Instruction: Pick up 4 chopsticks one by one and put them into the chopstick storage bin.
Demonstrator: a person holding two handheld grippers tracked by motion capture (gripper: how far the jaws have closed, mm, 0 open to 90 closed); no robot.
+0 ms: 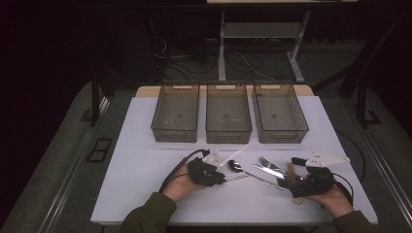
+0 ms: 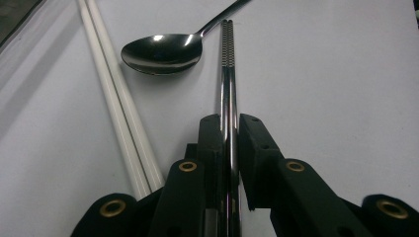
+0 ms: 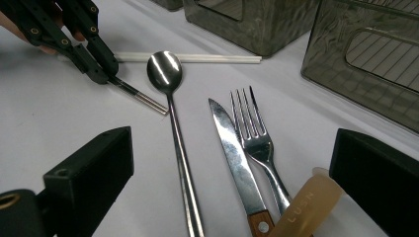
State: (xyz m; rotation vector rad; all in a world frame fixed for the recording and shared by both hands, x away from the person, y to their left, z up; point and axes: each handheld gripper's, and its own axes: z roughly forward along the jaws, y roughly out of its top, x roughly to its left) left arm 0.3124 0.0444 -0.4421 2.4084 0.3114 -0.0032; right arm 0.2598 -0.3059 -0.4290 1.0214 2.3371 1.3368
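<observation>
Metal chopsticks, a pair lying side by side on the white table, clamped between the two black jaws of the left gripper. Long axis running straight out along the gripper's own line, ridged tips pointing away toward the handle of the spoon. Seen from above, pair resting low on the table just right of the left gripper, tips aimed rightward toward the middle of the cutlery. Pads pressing on both sides, no gap visible, so a firm grip near one end, most of the length sticking out free. Left hand far nearer than the right.

White chopsticks just beside, to the left in the left gripper view, lying at a slight angle, apart from the metal pair. Spoon bowl between the two pairs, near the metal tips. Farther right, knife and fork side by side, a translucent amber piece at their handles. Right gripper resting wide open over these, grasping nothing.

Beyond, three clear bins in a row at the table's far side; likely lift up and forward from here, long free end prone to swing.
</observation>
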